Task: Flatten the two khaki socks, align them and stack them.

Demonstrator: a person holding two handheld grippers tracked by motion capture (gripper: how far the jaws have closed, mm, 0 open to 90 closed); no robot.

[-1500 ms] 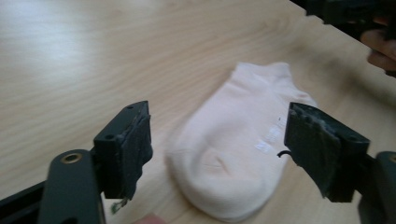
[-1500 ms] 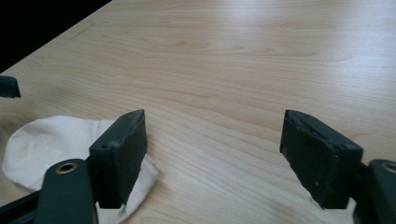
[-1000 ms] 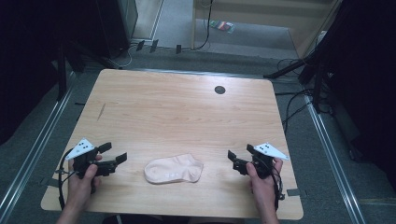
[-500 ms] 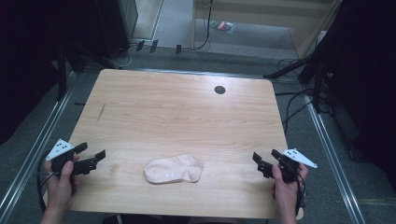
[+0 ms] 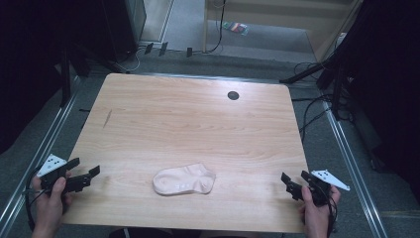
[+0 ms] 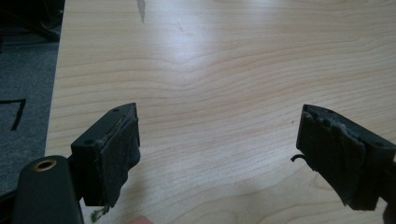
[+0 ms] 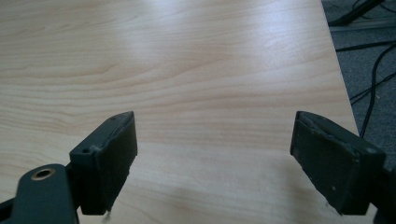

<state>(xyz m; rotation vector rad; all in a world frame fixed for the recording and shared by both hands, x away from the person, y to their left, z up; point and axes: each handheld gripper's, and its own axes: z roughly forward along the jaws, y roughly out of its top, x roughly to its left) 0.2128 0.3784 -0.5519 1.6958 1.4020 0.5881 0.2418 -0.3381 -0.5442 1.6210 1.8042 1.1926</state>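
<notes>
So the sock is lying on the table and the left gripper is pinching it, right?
Not quite. The sock does lie on the table, but the left gripper is not pinching it. The high view shows that gripper off by the table's left edge, apart from the sock, and the left gripper view shows its jaws wide open over bare wood.

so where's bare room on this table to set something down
Nearly all of the light wooden table is bare: everything between the small black round hole and the pale pink ankle sock. Only the near edge is busy, with the sock between the left gripper and right gripper.
</notes>
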